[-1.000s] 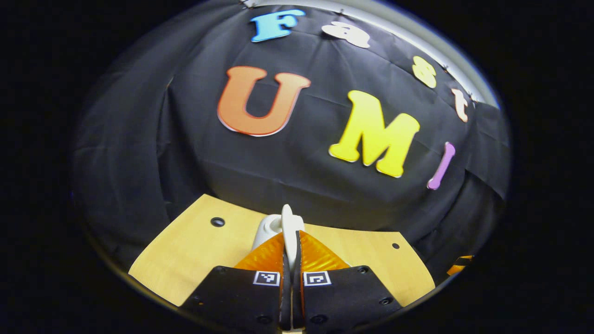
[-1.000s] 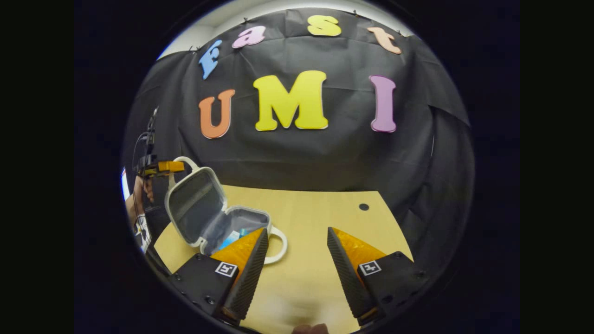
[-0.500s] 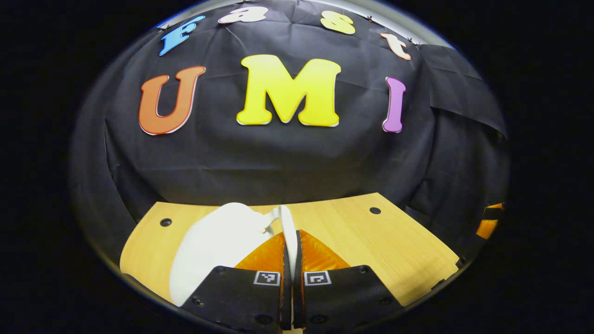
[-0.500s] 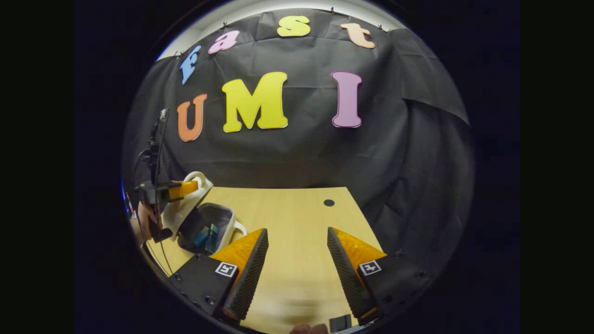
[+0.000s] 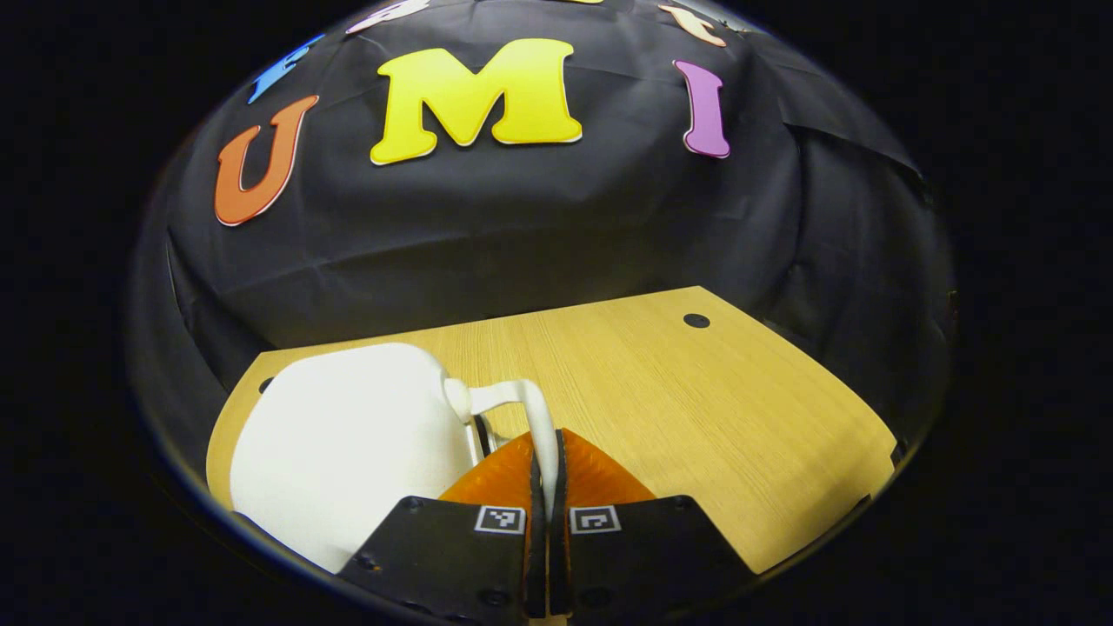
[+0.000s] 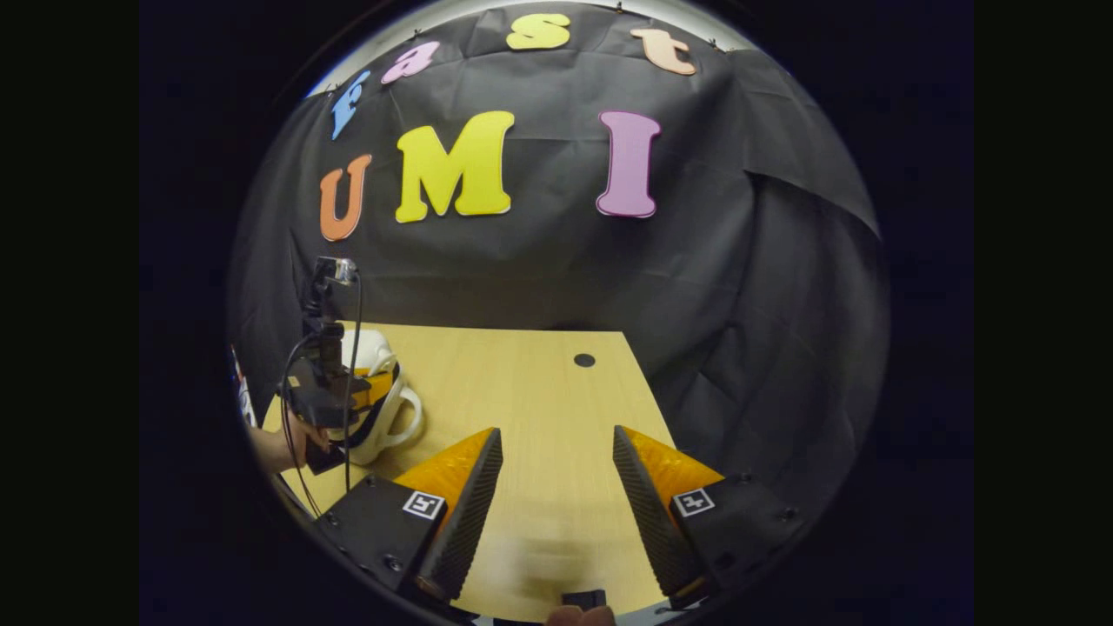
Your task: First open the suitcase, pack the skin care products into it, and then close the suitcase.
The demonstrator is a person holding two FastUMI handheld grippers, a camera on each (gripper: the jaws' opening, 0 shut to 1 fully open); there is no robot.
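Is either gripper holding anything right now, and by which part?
The left gripper pinches the white suitcase by its lid handle. The right gripper is open, holding nothing.

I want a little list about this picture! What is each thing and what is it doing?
suitcase: small white case lying on the table, lid down
handle: white loop pinched between the left hand-held gripper's fingers
left hand-held gripper: shut on the handle
right hand-held gripper: open, holding nothing, over bare table
table: light wood with a small dark hole
person's hand: holding the left hand-held gripper
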